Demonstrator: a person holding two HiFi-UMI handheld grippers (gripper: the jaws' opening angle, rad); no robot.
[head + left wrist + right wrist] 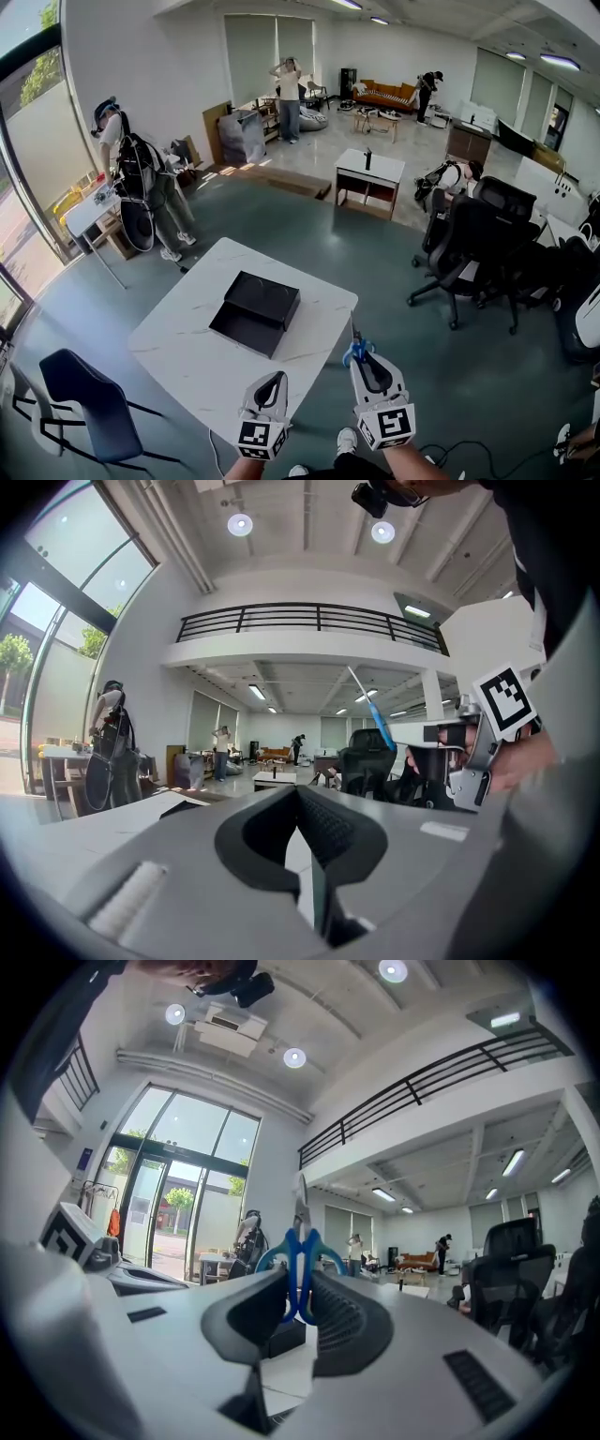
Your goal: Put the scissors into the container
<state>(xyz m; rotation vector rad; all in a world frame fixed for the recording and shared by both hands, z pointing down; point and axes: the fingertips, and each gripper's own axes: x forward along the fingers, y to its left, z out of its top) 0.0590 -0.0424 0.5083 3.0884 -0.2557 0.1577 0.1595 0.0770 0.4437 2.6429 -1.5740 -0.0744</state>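
Pinches in right gripper [300, 1283] jaws scissors [301, 1241] by blue loop handles, slim silver blades up; holds left gripper [302, 808] jaws together, empty, over white tabletop [187, 347] bearing black container [255, 312]

Upright blue scissors [300, 1262], black square container [255, 312]

scissors [300, 1262] between right gripper [302, 1288] jaws, blades beyond tips; container [255, 312] on desk [183, 361] ahead-left of those jaws; left gripper [271, 382] just left, at desk edge
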